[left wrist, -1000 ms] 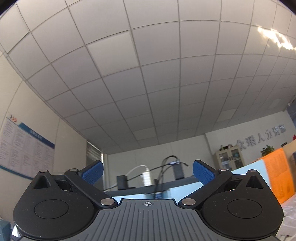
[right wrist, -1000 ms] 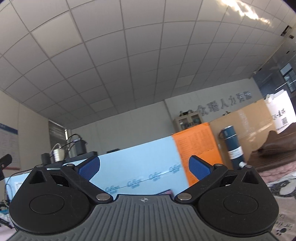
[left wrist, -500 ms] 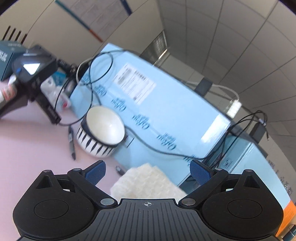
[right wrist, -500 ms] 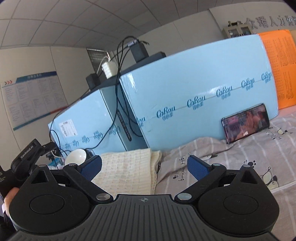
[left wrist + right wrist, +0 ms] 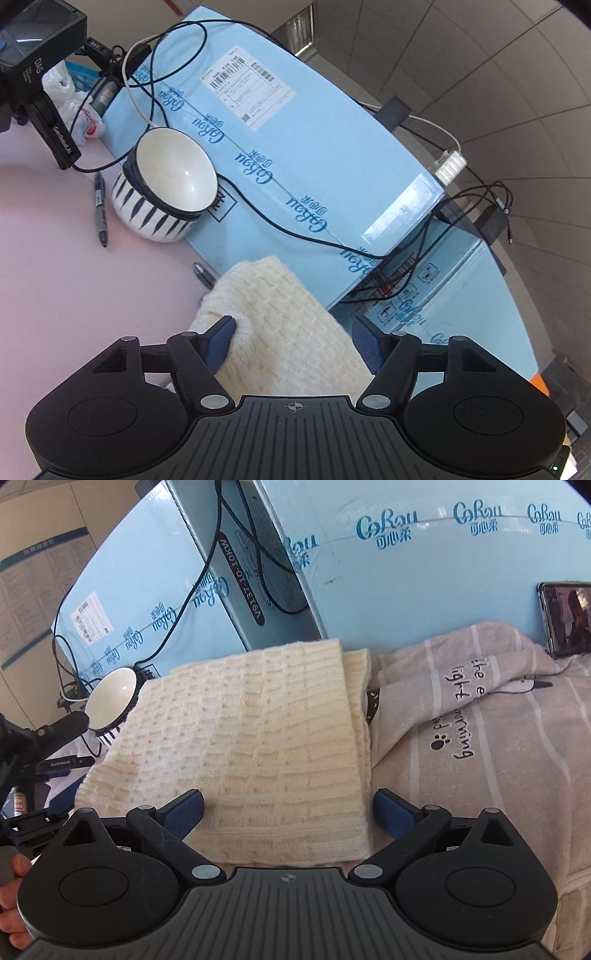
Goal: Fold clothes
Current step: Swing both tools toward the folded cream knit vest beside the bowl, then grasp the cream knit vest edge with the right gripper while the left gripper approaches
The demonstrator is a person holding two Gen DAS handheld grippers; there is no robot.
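A cream waffle-knit garment (image 5: 251,734) lies folded flat on the table, its far edge against the blue boxes. My right gripper (image 5: 288,812) hovers open over its near edge, blue pads either side of the cloth's right part. In the left wrist view the same knit (image 5: 280,325) runs between the fingers of my left gripper (image 5: 293,339), which is open, its left pad touching the cloth's left edge. To the right of the knit lies a beige striped cloth (image 5: 480,746) printed with paw marks and lettering.
Light blue cartons (image 5: 295,155) with black cables wall off the back. A striped white bowl (image 5: 166,188), a pen (image 5: 99,206) and a black device (image 5: 33,74) sit on the pink table (image 5: 55,288) at the left. A phone (image 5: 565,616) leans on a carton at the right.
Both grippers have tipped down from facing the ceiling to the table and come close over the cream knit. Both have stayed open.
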